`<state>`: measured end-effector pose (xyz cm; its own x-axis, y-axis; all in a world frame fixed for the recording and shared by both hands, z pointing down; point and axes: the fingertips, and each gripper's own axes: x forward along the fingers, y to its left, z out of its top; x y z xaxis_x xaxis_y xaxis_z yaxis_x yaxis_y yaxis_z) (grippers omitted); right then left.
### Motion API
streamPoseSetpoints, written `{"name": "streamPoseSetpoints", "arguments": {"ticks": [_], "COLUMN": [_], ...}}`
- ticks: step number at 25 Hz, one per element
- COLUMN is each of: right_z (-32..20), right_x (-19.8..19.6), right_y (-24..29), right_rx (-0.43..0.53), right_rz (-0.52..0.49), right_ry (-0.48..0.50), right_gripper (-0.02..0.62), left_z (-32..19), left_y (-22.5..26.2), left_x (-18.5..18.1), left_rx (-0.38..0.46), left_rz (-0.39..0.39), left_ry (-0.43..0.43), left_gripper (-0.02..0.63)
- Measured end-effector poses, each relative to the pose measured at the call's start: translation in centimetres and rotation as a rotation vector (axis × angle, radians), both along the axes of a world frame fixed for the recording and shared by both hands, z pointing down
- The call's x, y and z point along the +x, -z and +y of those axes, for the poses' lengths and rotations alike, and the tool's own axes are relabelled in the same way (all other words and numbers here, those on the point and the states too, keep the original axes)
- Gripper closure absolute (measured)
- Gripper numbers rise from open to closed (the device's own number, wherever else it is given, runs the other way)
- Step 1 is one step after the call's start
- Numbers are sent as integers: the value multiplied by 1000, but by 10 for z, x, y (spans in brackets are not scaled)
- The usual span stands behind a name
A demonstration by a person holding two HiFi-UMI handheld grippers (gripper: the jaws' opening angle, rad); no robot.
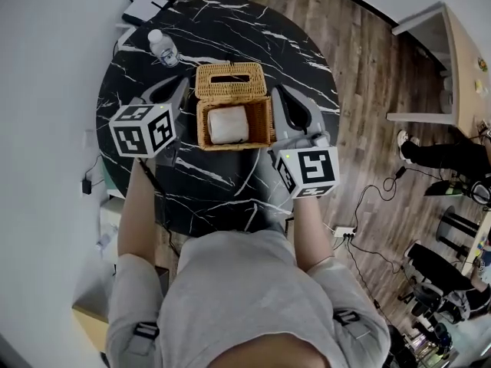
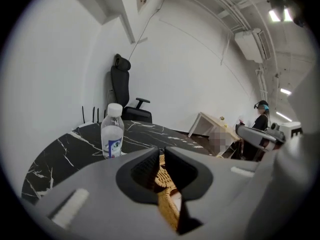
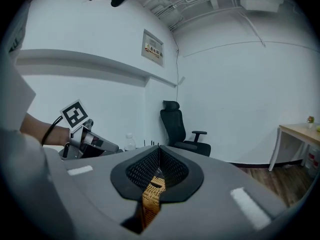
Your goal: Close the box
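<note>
Farthest left on the round black marble table, a clear water bottle stands upright near the far edge, apart from everything else. Next comes the left gripper, pointing away from the person and somewhat down, its tips just beside the left edge of the folded-back lid; whether they touch the weave cannot be told. Its jaws are pressed together with nothing between the pads, and the left gripper view shows only wicker through the gap below the tips. Its marker cube sits over the person's left hand. In the middle of the table stands the wicker box, open, with a white roll of tissue inside; the lid lies tipped back on the far side, its slot facing up. Just beside the box's right wall is the right gripper, its tips level with the seam between box and lid. Its jaws also meet at the tips, holding nothing, with wicker showing behind them in the right gripper view. Further right, off the table, a white power strip lies on the wooden floor, and a light desk stands near the wall.
</note>
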<state>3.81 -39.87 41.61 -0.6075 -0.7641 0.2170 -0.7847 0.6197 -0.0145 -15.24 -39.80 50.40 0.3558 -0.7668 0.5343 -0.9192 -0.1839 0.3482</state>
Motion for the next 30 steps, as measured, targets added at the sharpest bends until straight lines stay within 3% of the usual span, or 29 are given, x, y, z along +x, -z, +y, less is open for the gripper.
{"name": "streamPoseSetpoints", "arguments": {"ticks": [5,12,18,30], "right_z": [-8,-18,-25,-34], "right_x": [2,4,3,8], "right_y": [-9,-22,-34,-46], "right_rx": [-21,-47,-71,-88], "right_rz": [2,0,5,18], "right_ry": [12,29,46,57], "right_gripper": [591,591,591,591], "left_z": [-15,-31,-42,-57], "left_y": [-26,-61,-86,-119], "left_x": [-1,0,-1,1], "left_rx": [-94,-192,-279,-356], "left_rz": [72,112,212,385], "left_ry": [15,26,68,144], "left_gripper": [545,543,495,474]}}
